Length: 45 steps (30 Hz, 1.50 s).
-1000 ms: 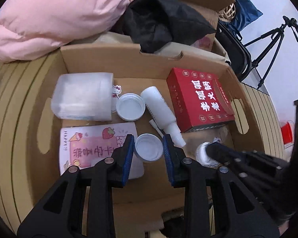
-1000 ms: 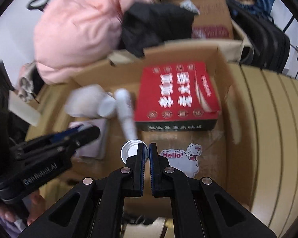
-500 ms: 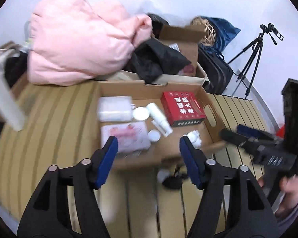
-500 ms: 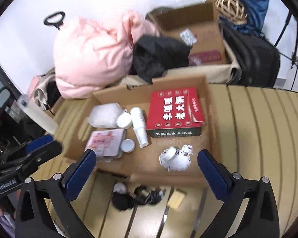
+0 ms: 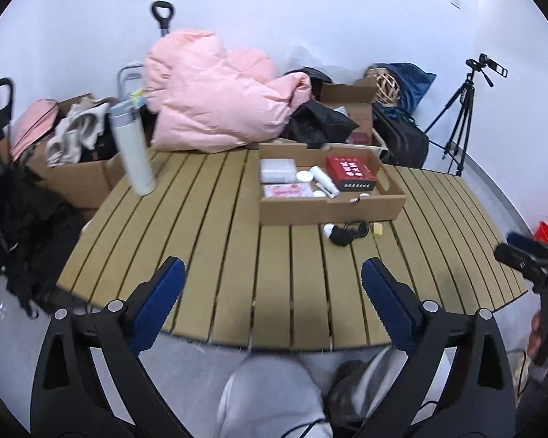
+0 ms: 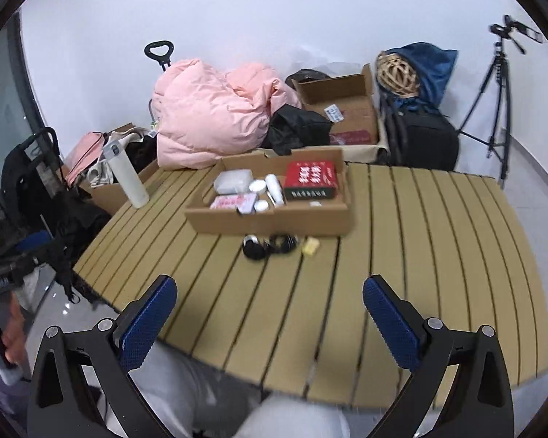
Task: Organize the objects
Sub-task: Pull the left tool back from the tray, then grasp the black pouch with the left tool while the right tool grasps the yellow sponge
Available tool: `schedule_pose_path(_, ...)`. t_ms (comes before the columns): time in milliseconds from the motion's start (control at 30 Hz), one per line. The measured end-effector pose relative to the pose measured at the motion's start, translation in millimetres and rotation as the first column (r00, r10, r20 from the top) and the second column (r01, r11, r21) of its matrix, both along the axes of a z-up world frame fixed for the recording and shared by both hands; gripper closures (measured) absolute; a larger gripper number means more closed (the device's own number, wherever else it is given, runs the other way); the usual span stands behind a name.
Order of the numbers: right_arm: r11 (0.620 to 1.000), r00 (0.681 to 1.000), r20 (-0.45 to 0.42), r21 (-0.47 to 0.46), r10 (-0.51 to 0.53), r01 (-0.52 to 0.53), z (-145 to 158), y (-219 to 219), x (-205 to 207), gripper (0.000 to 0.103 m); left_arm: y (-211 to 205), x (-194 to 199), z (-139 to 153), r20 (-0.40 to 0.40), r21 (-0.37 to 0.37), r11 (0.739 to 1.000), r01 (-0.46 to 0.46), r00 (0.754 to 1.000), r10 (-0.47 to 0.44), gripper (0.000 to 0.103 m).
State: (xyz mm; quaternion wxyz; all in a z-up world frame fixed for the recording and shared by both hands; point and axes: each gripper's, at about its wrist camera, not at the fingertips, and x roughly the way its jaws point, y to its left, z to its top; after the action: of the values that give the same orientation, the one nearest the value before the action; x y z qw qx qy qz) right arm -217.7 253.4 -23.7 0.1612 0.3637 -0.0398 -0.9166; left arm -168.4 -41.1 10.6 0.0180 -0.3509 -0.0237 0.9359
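A shallow cardboard box [image 5: 328, 211] [image 6: 270, 221] sits on the slatted table. It holds a red carton [image 5: 350, 172] [image 6: 310, 178], a clear pouch [image 5: 278, 170], a pink card [image 5: 285, 190], a white bottle [image 5: 324, 180] and small white lids. Both grippers hang over the table's near edge, far from the box. My left gripper [image 5: 272, 273] has its jaws opening wide, with nothing between them. My right gripper [image 6: 268, 288] stands open and empty. Each shows in the other's view: the right gripper [image 5: 529, 259] at the right edge, the left gripper [image 6: 3, 277] at the left edge.
A black cable bundle [image 5: 345, 233] [image 6: 270, 246] and a small yellow block [image 5: 377, 230] [image 6: 310, 246] lie in front of the box. A tall white flask [image 5: 133, 149] stands at the table's left. Pink bedding [image 6: 215, 113], boxes, bags and a tripod [image 5: 460, 116] crowd the back.
Both grippers pulled back and up from inside the box to the table's near edge. Both went from nearly shut to wide open, leaving small white lids in the box.
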Motion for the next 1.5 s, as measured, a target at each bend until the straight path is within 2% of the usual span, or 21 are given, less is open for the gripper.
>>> schedule_pose_path(100, 0.999, 0.999, 0.019, -0.035, -0.036, 0.037, -7, 11, 27, 0.0, 1, 18, 0, 0.004, 0.0, 1.0, 0.014, 1.0, -0.014, 0.007)
schedule_pose_path(200, 0.998, 0.999, 0.03, -0.066, -0.013, 0.015, -8, 13, 49, 0.0, 5, 31, 3, -0.004, -0.02, 1.0, 0.024, 1.0, -0.024, 0.007)
schedule_pose_path(300, 1.0, 1.0, -0.03, -0.01, -0.01, 0.009, 2, 8, 67, 0.0, 7, 37, 5, -0.022, -0.009, 0.999, 0.041, 0.999, -0.041, 0.004)
schedule_pose_path(400, 1.0, 0.997, -0.072, 0.0, -0.018, 0.018, 9, 7, 73, 0.0, 10, 37, 1, -0.016, -0.019, 0.998, 0.052, 0.999, -0.052, 0.004)
schedule_pose_path(600, 0.995, 0.992, -0.113, 0.067, -0.06, 0.068, 2, 1, 69, 0.0, 8, 20, -13, 0.028, -0.001, 0.999, 0.039, 0.999, -0.039, 0.004)
schedule_pose_path(733, 0.998, 0.992, -0.11, 0.038, -0.053, 0.058, -5, 5, 55, 0.0, 10, 0, -25, 0.06, 0.021, 0.999, 0.042, 0.997, -0.043, 0.004)
schedule_pose_path(933, 0.985, 0.976, -0.193, 0.117, -0.103, 0.127, -14, -4, 37, 0.0, 22, -50, -61, 0.059, -0.018, 0.997, 0.079, 0.995, -0.078, 0.007)
schedule_pose_path(1033, 0.987, 0.974, -0.208, 0.107, -0.092, 0.116, -20, -8, 25, 0.0, 28, -86, -80, 0.092, 0.045, 0.99, 0.131, 0.987, -0.135, 0.007)
schedule_pose_path(1100, 0.987, 0.984, -0.156, 0.126, -0.083, 0.104, -32, -11, 5, 0.0, 36, -111, -91, 0.102, 0.066, 0.987, 0.149, 0.983, -0.155, 0.009)
schedule_pose_path(1167, 0.984, 0.993, -0.08, 0.15, -0.089, 0.101, -52, -14, -21, 0.0, 47, -135, -103, 0.121, 0.057, 0.988, 0.147, 0.981, -0.153, 0.018)
schedule_pose_path(1233, 0.985, 0.995, -0.01, 0.141, -0.098, 0.098, -73, -14, -47, 0.001, 58, -157, -115, 0.131, 0.093, 0.98, 0.177, 0.973, -0.188, 0.021)
schedule_pose_path(1333, 0.991, 0.995, 0.059, 0.108, -0.082, 0.075, -96, -17, -83, 0.023, 80, -187, -136, 0.168, 0.137, 0.971, 0.194, 0.962, -0.216, 0.021)
schedule_pose_path(1400, 0.992, 0.991, 0.104, 0.103, -0.081, 0.071, -111, -19, -109, 0.042, 96, -199, -149, 0.181, 0.119, 0.973, 0.199, 0.959, -0.218, 0.022)
schedule_pose_path(1500, 0.991, 0.987, 0.134, 0.107, -0.089, 0.075, -124, -21, -135, 0.045, 119, -214, -170, 0.206, 0.074, 0.972, 0.225, 0.95, -0.236, 0.022)
